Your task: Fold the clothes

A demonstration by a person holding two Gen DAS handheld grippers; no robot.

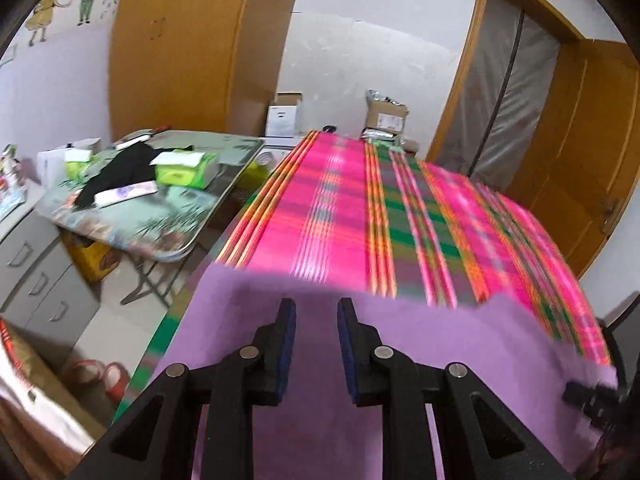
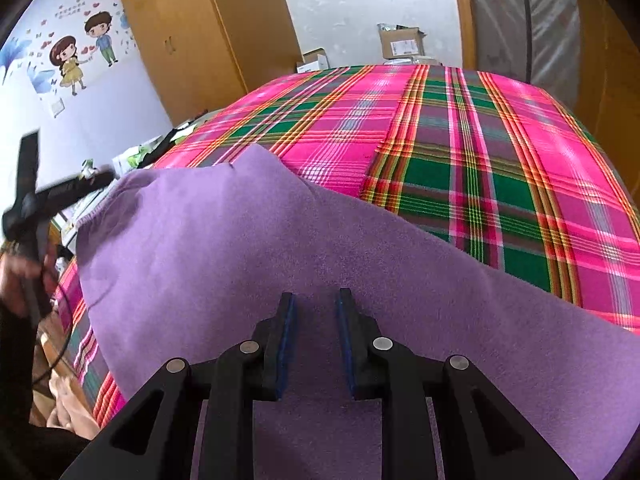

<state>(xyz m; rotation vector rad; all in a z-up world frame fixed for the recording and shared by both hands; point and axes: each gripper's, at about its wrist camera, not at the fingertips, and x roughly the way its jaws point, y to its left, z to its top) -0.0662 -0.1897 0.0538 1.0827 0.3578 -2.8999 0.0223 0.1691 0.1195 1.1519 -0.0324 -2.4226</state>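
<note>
Pink and green plaid bedcover [image 2: 460,152] underneath, with plain purple fleece garment [image 2: 280,248] spread on its near part, long axis running left to right. Right gripper [image 2: 316,300] over its middle, left gripper [image 1: 316,308] nearer the left edge; both with fingers apart, holding nothing.

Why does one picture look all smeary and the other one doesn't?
Left wrist view: the plaid sheet is streaked with motion blur, though the left hand-held gripper stays sharp, and a shadow darkens the purple cloth ahead of it. Right wrist view: the sheet's checks look crisp, only the left edge is blurred, and the fisheye bulges everything.
</note>
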